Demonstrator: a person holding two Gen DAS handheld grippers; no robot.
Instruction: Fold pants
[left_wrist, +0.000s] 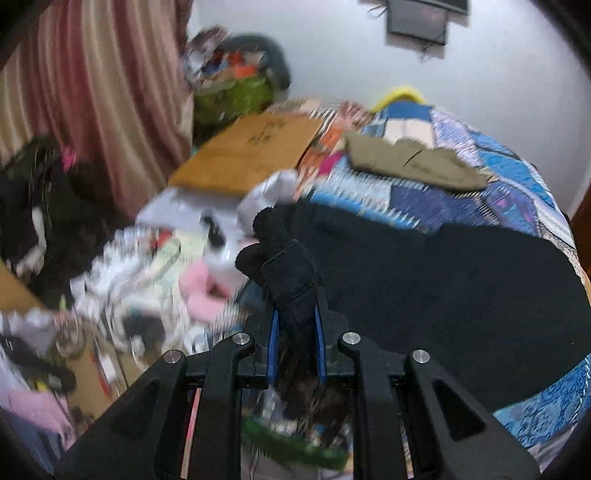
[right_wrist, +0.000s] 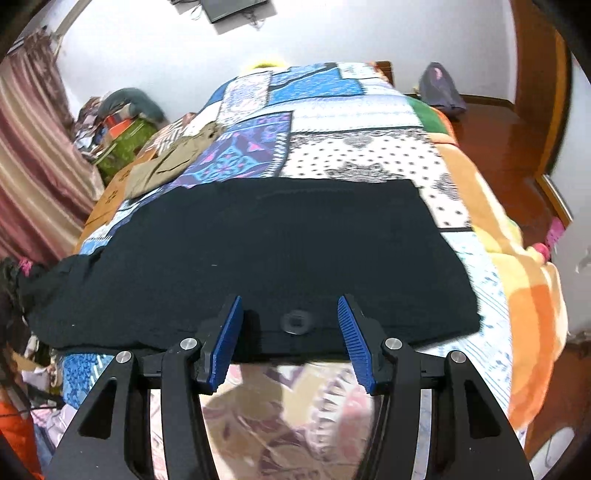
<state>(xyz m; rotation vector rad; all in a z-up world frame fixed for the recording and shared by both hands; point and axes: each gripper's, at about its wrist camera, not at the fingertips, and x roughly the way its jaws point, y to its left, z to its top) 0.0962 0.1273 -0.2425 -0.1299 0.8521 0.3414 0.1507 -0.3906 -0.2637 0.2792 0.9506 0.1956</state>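
Black pants (right_wrist: 258, 243) lie spread flat across a patchwork bedspread (right_wrist: 332, 110); their waistband button (right_wrist: 296, 322) faces me at the near edge. My right gripper (right_wrist: 291, 328) is open, its blue pads either side of the button, just above the waistband. My left gripper (left_wrist: 295, 325) is shut on a bunched end of the black pants (left_wrist: 284, 266), lifted off the bed at its left edge. The rest of the pants (left_wrist: 443, 288) stretches away to the right on the bed.
Folded khaki pants (left_wrist: 413, 162) lie farther up the bed, also seen in the right wrist view (right_wrist: 166, 162). A cardboard sheet (left_wrist: 251, 147), clutter on the floor (left_wrist: 129, 277) and a striped curtain (left_wrist: 92, 92) are at left. An orange blanket (right_wrist: 517, 258) hangs off the bed's right side.
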